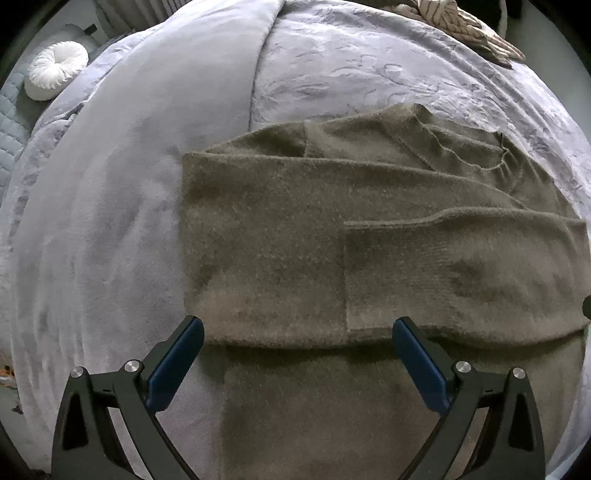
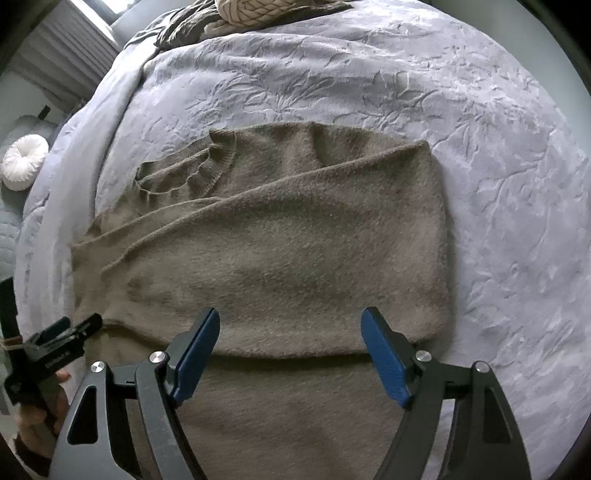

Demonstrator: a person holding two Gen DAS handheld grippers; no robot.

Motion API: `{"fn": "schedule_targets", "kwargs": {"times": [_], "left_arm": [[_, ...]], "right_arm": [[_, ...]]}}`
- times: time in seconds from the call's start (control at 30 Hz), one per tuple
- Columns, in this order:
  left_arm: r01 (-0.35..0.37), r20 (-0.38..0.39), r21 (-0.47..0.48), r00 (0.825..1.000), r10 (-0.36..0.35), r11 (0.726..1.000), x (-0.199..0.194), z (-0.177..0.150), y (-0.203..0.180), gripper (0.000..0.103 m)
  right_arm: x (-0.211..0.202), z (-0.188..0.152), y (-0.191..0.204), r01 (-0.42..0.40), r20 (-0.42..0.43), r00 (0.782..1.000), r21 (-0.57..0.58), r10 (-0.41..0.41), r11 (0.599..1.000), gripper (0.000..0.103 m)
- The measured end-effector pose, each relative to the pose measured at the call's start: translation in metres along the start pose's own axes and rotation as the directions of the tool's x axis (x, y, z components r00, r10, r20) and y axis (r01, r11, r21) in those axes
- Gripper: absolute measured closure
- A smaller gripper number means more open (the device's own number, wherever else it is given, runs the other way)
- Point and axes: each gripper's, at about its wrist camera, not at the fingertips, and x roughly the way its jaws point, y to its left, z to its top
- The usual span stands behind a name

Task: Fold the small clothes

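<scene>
Bed with lilac cover carries the brown sweater mid-surface, folded across. Left gripper and right gripper hover at its folded near edge, fingers wide, holding nothing. Risk: a shallow pinch catches one layer only, so the fold slides open on the plush cover.

The place was a bedroom in a home. A bed was covered with a lilac bedspread with an embossed leaf pattern, a round white pleated cushion lay beside it, and a knitted throw rested at the far end.
</scene>
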Motion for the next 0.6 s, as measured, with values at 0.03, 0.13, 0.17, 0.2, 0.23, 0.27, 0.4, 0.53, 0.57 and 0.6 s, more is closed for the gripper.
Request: {"fn": "schedule_targets", "kwargs": {"times": [0.03,0.13,0.17,0.2,0.23,0.27,0.4,0.53,0.57,0.6], "left_arm": [[0.012,-0.005,0.003,1.000,-0.012,1.000,0.001,-0.001,0.001,0.001],[0.028,-0.005,0.010,1.000,-0.028,1.000,0.000,-0.008,0.000,0.001],[0.029,-0.004,0.015,1.000,-0.029,0.999,0.000,-0.009,0.001,0.001],[0.029,-0.003,0.020,1.000,-0.029,0.999,0.000,-0.010,0.002,0.001],[0.030,-0.003,0.024,1.000,-0.030,0.999,0.000,-0.010,0.002,0.001],[0.029,-0.004,0.026,1.000,-0.029,0.999,0.000,-0.012,0.003,0.001],[0.042,-0.013,0.022,0.999,-0.042,0.999,0.003,-0.016,-0.001,0.001],[0.052,-0.021,0.037,0.998,-0.052,0.998,0.004,-0.017,-0.001,0.001],[0.053,-0.025,0.042,0.998,-0.052,0.998,0.005,-0.018,0.000,0.001],[0.053,-0.029,0.045,0.998,-0.052,0.998,0.005,-0.019,0.000,0.001]], "right_arm": [[0.000,-0.001,0.000,-0.017,-0.001,1.000,0.009,0.017,1.000,0.022],[-0.001,-0.003,-0.001,-0.064,-0.003,0.998,0.030,0.064,0.998,0.021],[-0.001,-0.004,0.000,-0.067,-0.002,0.998,0.034,0.067,0.997,0.021],[-0.001,-0.005,0.000,-0.068,-0.001,0.998,0.037,0.068,0.997,0.021],[-0.001,-0.005,0.000,-0.066,-0.001,0.998,0.041,0.066,0.997,0.021],[-0.001,-0.005,0.000,-0.065,-0.001,0.998,0.043,0.065,0.997,0.021],[-0.003,-0.006,0.000,-0.076,0.002,0.997,0.060,0.076,0.995,0.021],[-0.004,-0.008,0.001,-0.095,-0.001,0.995,0.062,0.095,0.994,0.021],[-0.004,-0.009,0.002,-0.098,-0.001,0.995,0.067,0.098,0.993,0.021],[-0.004,-0.009,0.002,-0.099,-0.002,0.995,0.073,0.099,0.992,0.021]]}}
